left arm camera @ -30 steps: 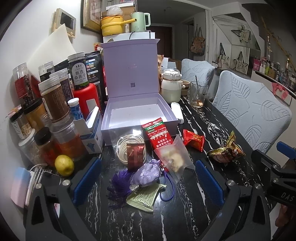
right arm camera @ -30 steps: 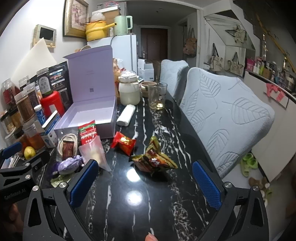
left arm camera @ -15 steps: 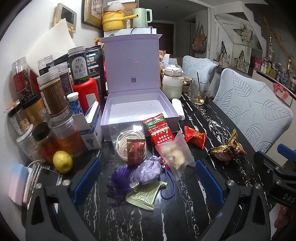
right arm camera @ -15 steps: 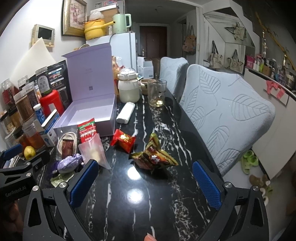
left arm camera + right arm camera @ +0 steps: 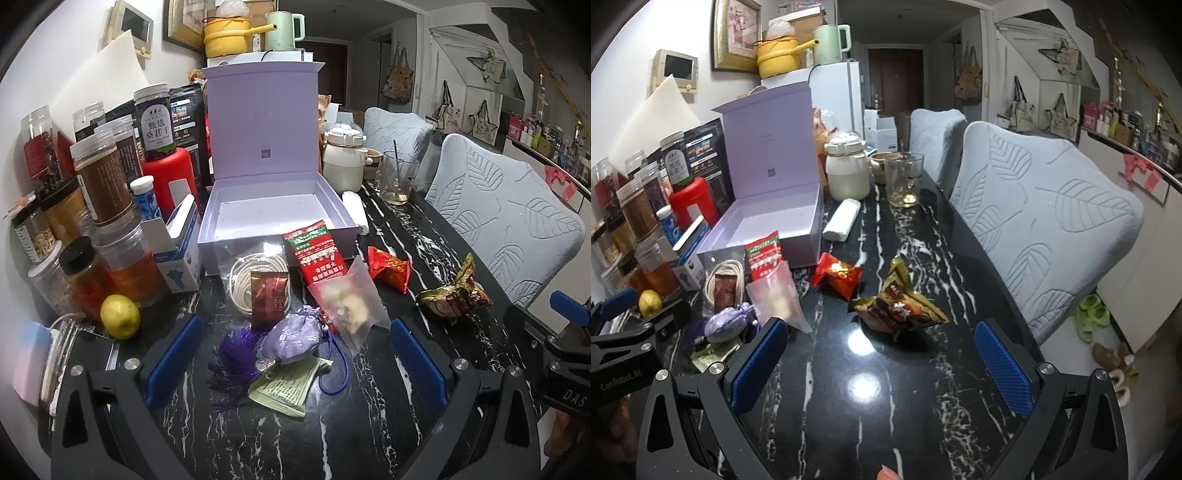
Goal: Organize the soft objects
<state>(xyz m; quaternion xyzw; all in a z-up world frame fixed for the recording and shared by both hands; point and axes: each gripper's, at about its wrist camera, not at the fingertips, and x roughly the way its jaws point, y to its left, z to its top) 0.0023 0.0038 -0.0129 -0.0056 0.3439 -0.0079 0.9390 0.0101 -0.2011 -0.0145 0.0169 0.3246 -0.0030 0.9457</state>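
Observation:
An open, empty lilac box [image 5: 277,210] stands on the black marble table [image 5: 369,424]. In front of it lie a lilac pouch [image 5: 293,339] with a purple tassel, a clear bag of cord [image 5: 255,273], a dark red sachet [image 5: 269,297], a red-green packet [image 5: 319,254], a frosted bag [image 5: 347,302], a red snack pack [image 5: 389,267] and a brown-gold snack pack [image 5: 456,297]. My left gripper [image 5: 295,363] is open, just short of the pouch. My right gripper [image 5: 882,367] is open, near the brown-gold pack [image 5: 897,310]. The box [image 5: 768,225] and pouch [image 5: 726,323] show there too.
Jars and bottles [image 5: 96,184], a red flask [image 5: 168,181], a small blue-white carton [image 5: 177,254] and a lemon [image 5: 120,315] crowd the table's left side. A white jar [image 5: 343,162], a glass [image 5: 397,181] and a white roll [image 5: 354,212] stand behind the box. Two padded chairs [image 5: 1045,218] line the right edge.
Both grippers have risen and pulled back slightly, so the table items sit a little lower in view. Both stay open. Nothing on the table has moved.

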